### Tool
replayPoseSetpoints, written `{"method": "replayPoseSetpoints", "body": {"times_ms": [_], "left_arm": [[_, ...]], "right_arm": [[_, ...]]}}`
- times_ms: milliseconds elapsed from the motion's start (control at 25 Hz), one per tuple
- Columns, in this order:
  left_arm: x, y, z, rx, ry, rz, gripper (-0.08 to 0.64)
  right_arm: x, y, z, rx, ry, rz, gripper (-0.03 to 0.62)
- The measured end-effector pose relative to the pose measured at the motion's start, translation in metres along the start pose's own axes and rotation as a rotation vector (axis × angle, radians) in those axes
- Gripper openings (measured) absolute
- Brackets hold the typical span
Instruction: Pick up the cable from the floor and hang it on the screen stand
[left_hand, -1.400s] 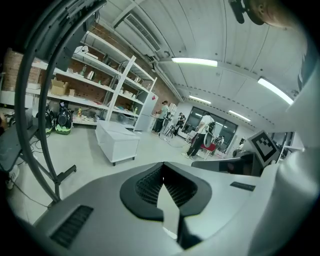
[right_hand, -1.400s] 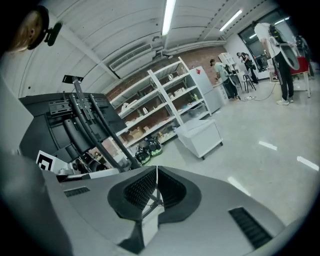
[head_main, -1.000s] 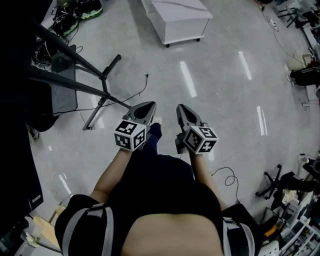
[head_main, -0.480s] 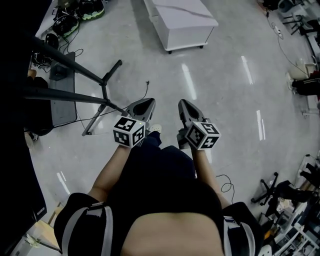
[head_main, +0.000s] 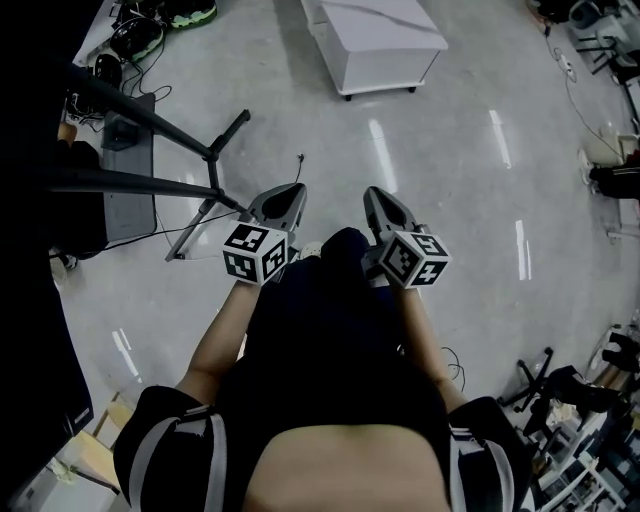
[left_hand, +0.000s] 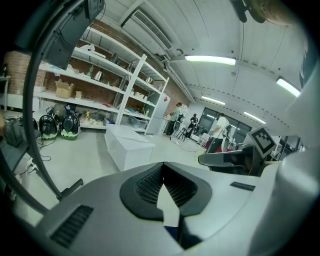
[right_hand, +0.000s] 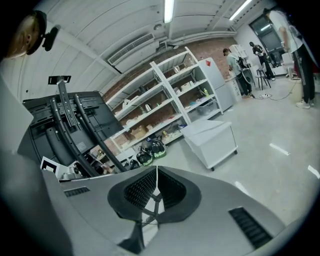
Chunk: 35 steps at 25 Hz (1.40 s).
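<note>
A thin black cable lies on the grey floor, its free end just ahead of my left gripper, and it trails left under the stand's foot. The black screen stand spreads its legs at the left; its upright and screen back fill the left of the right gripper view. My left gripper is shut and empty, held above the floor beside the stand's leg. My right gripper is level with it, also shut with nothing held. The jaws of each meet at the tip in the gripper views.
A white low cabinet on castors stands ahead. Cables and green-black gear lie at the far left by the stand's base plate. Another thin cable and a chair base are at the right. Shelving lines the wall.
Both grippers have moved forward and slightly up in the head view, still shut and side by side. The person's knee has come up between them.
</note>
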<state>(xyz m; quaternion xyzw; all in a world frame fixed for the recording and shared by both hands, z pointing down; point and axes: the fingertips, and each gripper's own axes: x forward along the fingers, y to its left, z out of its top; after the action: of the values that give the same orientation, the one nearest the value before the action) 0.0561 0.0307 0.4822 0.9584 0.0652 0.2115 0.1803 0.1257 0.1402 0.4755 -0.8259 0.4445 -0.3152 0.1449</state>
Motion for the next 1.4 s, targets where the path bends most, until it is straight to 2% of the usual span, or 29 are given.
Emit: {"method": "replayPoseSetpoints", "body": {"times_ms": [200,560,920,1120,1400], "left_arm": [[0.006,0.014,0.004,-0.013,0.0,0.037,0.008],[0.043,0.051,0.036,-0.035,-0.026,0.104,0.008],[0.101,0.091,0.06,-0.06,0.014,0.151,0.008],[0.138,0.118,0.072,-0.076,0.039,0.179,0.008],[0.188,0.155,0.068,-0.101,0.085,0.22,0.008]], "right_arm": [[0.015,-0.007,0.006,0.0,0.006,-0.004,0.026],[0.064,-0.019,0.04,-0.011,0.043,0.057,0.026],[0.132,-0.051,0.079,-0.026,0.116,0.095,0.026],[0.181,-0.063,0.097,-0.003,0.156,0.151,0.026],[0.246,-0.082,0.106,-0.04,0.206,0.217,0.026]]}}
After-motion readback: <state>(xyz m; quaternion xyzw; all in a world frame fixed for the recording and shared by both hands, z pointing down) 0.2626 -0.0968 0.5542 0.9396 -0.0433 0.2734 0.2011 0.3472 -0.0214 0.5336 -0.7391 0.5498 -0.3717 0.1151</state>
